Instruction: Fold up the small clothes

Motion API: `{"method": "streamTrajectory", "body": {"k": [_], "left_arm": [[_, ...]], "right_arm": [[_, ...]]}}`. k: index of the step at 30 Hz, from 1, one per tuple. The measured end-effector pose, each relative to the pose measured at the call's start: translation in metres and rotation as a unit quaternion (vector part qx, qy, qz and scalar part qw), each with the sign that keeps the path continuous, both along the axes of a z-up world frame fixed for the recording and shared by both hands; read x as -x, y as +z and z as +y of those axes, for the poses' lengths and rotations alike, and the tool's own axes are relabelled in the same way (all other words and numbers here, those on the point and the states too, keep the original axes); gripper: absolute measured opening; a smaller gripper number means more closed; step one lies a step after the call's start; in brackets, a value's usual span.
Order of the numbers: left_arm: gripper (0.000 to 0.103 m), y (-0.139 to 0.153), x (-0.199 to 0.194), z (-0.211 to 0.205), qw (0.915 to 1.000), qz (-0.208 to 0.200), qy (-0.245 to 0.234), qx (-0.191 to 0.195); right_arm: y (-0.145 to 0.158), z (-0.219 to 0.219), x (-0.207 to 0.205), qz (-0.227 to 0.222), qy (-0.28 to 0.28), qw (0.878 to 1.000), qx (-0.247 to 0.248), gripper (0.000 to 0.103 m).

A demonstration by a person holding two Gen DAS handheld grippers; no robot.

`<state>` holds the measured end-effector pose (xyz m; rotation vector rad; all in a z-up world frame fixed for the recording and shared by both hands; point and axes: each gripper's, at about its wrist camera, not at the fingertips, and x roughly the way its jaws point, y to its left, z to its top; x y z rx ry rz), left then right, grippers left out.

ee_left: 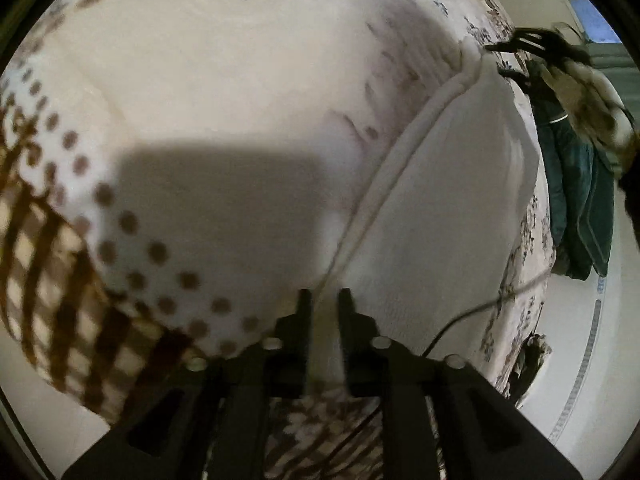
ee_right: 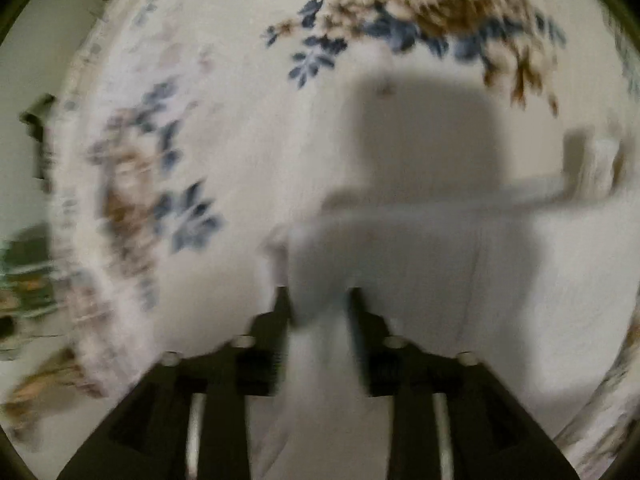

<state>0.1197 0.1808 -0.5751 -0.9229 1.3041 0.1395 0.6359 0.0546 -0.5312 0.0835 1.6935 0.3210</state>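
Observation:
A small white garment [ee_left: 440, 208] lies on a floral bedsheet [ee_left: 240, 60], with a thick white hem running diagonally. My left gripper [ee_left: 325, 300] is shut on the lower end of that hem. In the right wrist view the same white garment [ee_right: 500, 272] spreads to the right. My right gripper [ee_right: 318, 300] is shut on a bunched fold of it. The right gripper also shows far off in the left wrist view [ee_left: 516, 46]. The right view is blurred.
A brown checked and dotted cloth [ee_left: 80, 264] lies at the left. A dark green garment [ee_left: 576, 200] hangs over the bed's right edge. A thin cable [ee_left: 480, 308] runs across the sheet. Blue and brown flower prints [ee_right: 440, 12] mark the sheet.

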Motion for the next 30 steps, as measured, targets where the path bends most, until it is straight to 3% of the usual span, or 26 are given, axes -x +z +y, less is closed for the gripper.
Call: {"method": "streamTrajectory", "body": {"k": [2, 4, 7, 11, 13, 14, 16, 17, 18, 19, 26, 30], "left_arm": [[0.045, 0.008, 0.0, 0.007, 0.9999, -0.01, -0.004, -0.002], [0.061, 0.014, -0.004, 0.01, 0.9996, -0.028, -0.008, 0.0], [0.062, 0.014, -0.017, 0.004, 0.9992, -0.032, -0.021, 0.003], [0.062, 0.006, -0.032, -0.018, 0.9977, -0.021, -0.063, -0.014], [0.058, 0.0, -0.039, -0.034, 0.9949, 0.005, -0.09, -0.046], [0.038, -0.001, -0.041, -0.04, 0.993, 0.01, -0.101, -0.06], [0.01, -0.003, -0.042, -0.047, 0.9877, 0.031, -0.123, -0.092], [0.01, -0.001, -0.041, -0.046, 0.9872, 0.028, -0.122, -0.098], [0.009, 0.002, -0.039, -0.045, 0.9871, 0.024, -0.119, -0.104], [0.008, 0.005, -0.037, -0.042, 0.9868, 0.023, -0.116, -0.11], [0.007, 0.032, -0.024, -0.041, 0.983, -0.001, -0.131, -0.128], [0.007, 0.015, -0.024, -0.031, 0.9843, 0.012, -0.132, -0.116]], "right_arm": [[0.017, -0.027, 0.024, 0.015, -0.012, 0.999, -0.048, 0.053], [0.031, -0.055, 0.057, 0.017, -0.007, 0.998, -0.068, 0.053], [0.035, -0.11, 0.137, 0.025, -0.005, 0.998, -0.053, 0.054], [-0.001, -0.18, 0.251, 0.082, -0.034, 0.996, -0.001, 0.054], [-0.029, -0.213, 0.305, 0.136, -0.077, 0.988, -0.009, 0.054], [-0.044, -0.227, 0.333, 0.162, -0.103, 0.981, -0.016, 0.054], [-0.064, -0.248, 0.375, 0.189, -0.149, 0.97, -0.039, 0.054], [-0.068, -0.253, 0.389, 0.188, -0.167, 0.966, -0.059, 0.046], [-0.068, -0.257, 0.401, 0.178, -0.184, 0.963, -0.079, 0.017], [-0.069, -0.258, 0.409, 0.169, -0.195, 0.961, -0.096, 0.008], [-0.045, -0.266, 0.444, 0.122, -0.204, 0.969, -0.069, 0.005], [-0.036, -0.258, 0.458, 0.121, -0.167, 0.978, -0.029, 0.004]]}}
